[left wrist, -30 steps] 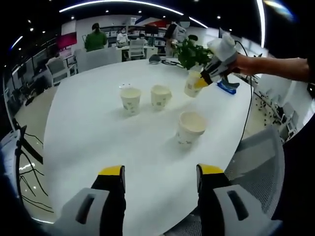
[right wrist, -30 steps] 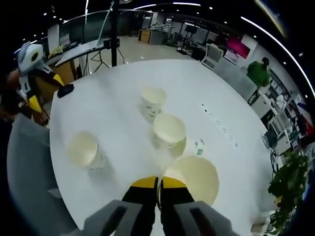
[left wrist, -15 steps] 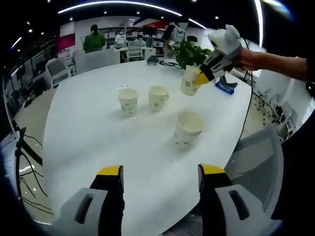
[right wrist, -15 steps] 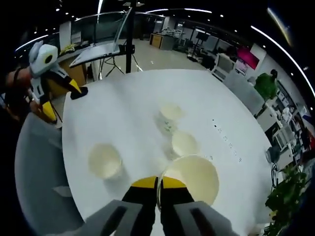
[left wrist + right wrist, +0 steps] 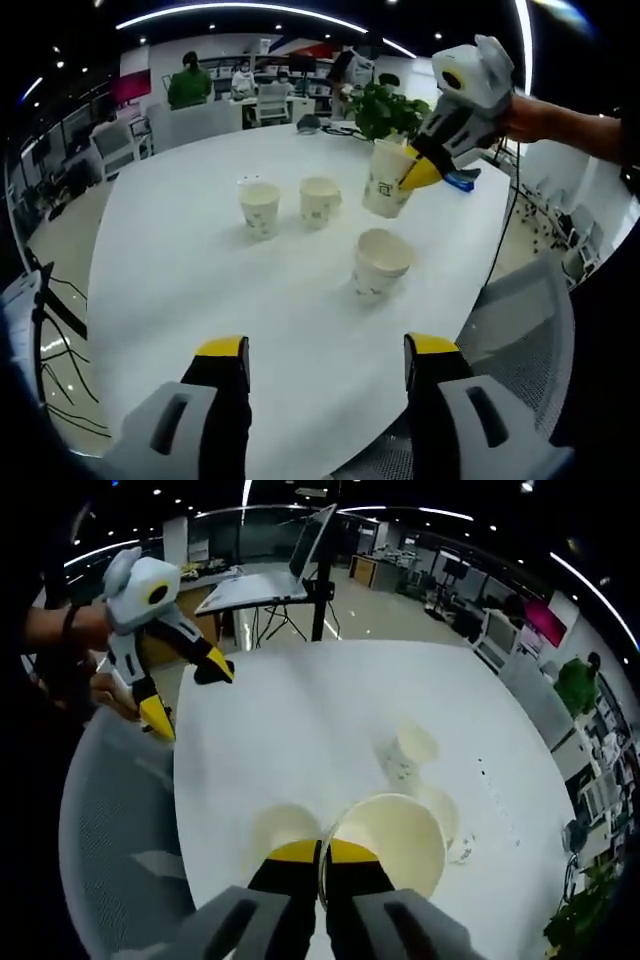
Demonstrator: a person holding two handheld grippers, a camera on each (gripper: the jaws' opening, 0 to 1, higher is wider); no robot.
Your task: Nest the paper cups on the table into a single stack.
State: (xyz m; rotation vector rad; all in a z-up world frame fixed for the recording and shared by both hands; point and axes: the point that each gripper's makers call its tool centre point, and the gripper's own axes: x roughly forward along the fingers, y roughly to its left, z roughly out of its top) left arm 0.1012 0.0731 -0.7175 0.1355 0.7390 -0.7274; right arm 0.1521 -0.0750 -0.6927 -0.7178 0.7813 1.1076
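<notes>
Three paper cups stand on the white round table (image 5: 170,270): a left cup (image 5: 260,207), a middle cup (image 5: 320,200) and a nearer cup (image 5: 380,262). A fourth cup (image 5: 387,180) hangs tilted in the air just above the nearer cup, with my right gripper (image 5: 420,172) shut on its rim. In the right gripper view that held cup (image 5: 392,842) sits at my right gripper (image 5: 320,852), with the nearer cup (image 5: 283,830) below it to the left and the two other cups (image 5: 412,748) (image 5: 441,810) beyond. My left gripper (image 5: 328,350) stands open over the table's near edge; it also appears as the left gripper (image 5: 185,692).
A grey mesh chair (image 5: 520,340) stands at the table edge by the nearer cup. A potted plant (image 5: 385,105) and a blue object (image 5: 462,180) sit at the table's far side. A laptop stand (image 5: 285,580) is beyond the table. People sit at desks in the background.
My right gripper has carried its cup away from the plant side, higher and closer to the nearer cup. The left gripper has stayed open in place. The standing cups have not moved.
</notes>
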